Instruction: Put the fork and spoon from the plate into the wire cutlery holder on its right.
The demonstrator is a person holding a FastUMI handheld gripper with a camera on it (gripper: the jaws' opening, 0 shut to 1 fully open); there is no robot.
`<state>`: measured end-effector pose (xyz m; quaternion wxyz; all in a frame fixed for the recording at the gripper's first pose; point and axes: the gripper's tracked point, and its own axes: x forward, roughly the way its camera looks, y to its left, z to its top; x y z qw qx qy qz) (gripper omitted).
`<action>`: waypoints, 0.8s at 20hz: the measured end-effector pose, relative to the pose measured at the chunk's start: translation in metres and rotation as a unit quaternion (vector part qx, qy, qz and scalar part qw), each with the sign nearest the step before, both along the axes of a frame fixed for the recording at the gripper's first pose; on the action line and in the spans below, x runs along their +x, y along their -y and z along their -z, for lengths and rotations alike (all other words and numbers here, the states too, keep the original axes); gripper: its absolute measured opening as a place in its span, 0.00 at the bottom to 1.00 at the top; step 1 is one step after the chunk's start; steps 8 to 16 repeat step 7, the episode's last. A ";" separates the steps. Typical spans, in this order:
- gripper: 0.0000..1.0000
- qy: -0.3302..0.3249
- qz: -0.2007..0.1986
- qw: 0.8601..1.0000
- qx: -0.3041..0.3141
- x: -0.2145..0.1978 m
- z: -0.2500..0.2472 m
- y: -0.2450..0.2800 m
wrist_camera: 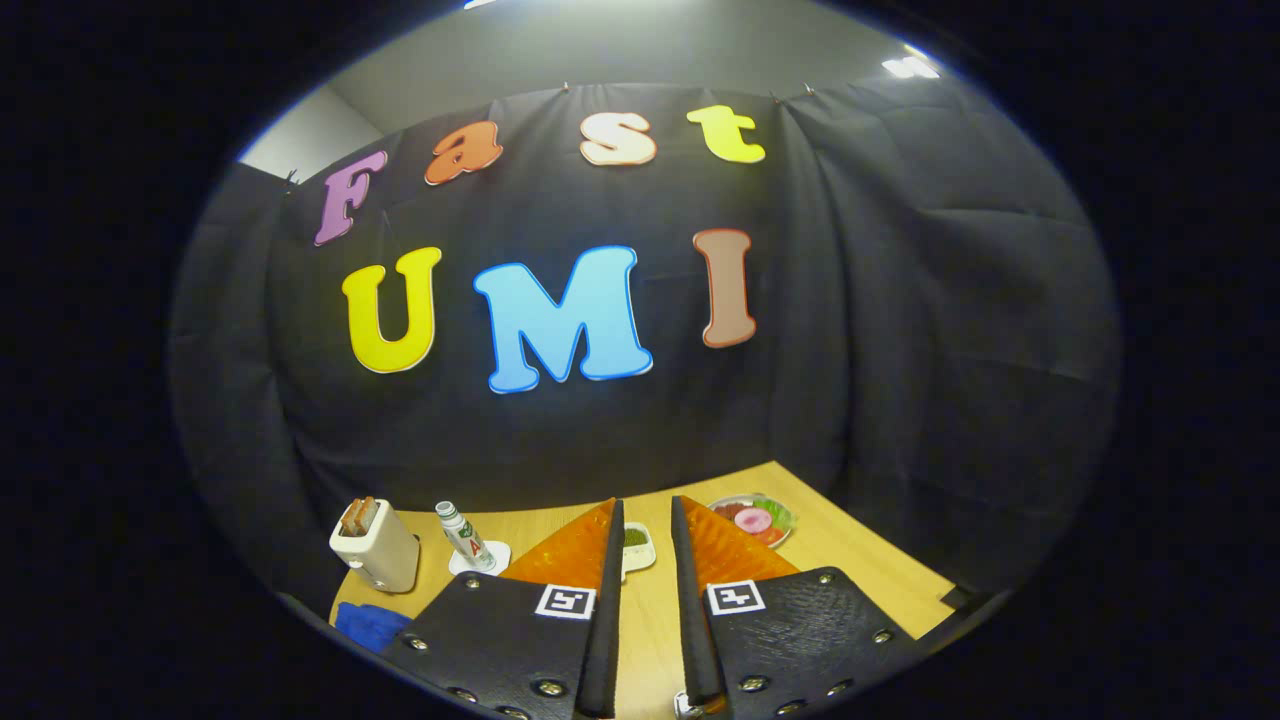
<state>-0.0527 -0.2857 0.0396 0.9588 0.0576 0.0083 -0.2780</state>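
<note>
My gripper [647, 505] is held high and level over a wooden table [850, 560], facing the booth's back wall. Its two fingers stand a narrow gap apart, open, with nothing between them. Just beyond the fingertips, seen through the gap, sits a small white bowl [637, 545] holding something green. Beyond the right finger lies a plate [755, 518] with red, pink and green food on it.
Beyond the left finger a cream toaster [375, 548] holds slices of bread. Next to it a small bottle [462, 535] leans on a white coaster. A blue cloth [368, 625] lies at the table's near left edge. The black cloth wall closes the table's far side.
</note>
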 end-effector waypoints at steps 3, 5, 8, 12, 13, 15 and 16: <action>0.26 0.031 0.009 0.999 -0.034 -0.005 -0.029 -0.006; 0.26 0.039 0.022 0.997 -0.056 -0.014 -0.039 -0.004; 0.27 0.049 0.031 0.996 -0.068 -0.025 -0.046 -0.006; 0.27 0.049 0.031 0.996 -0.068 -0.025 -0.046 -0.006; 0.27 0.049 0.031 0.996 -0.068 -0.025 -0.046 -0.006; 0.27 0.049 0.031 0.996 -0.068 -0.025 -0.046 -0.006; 0.27 0.049 0.031 0.996 -0.068 -0.025 -0.046 -0.006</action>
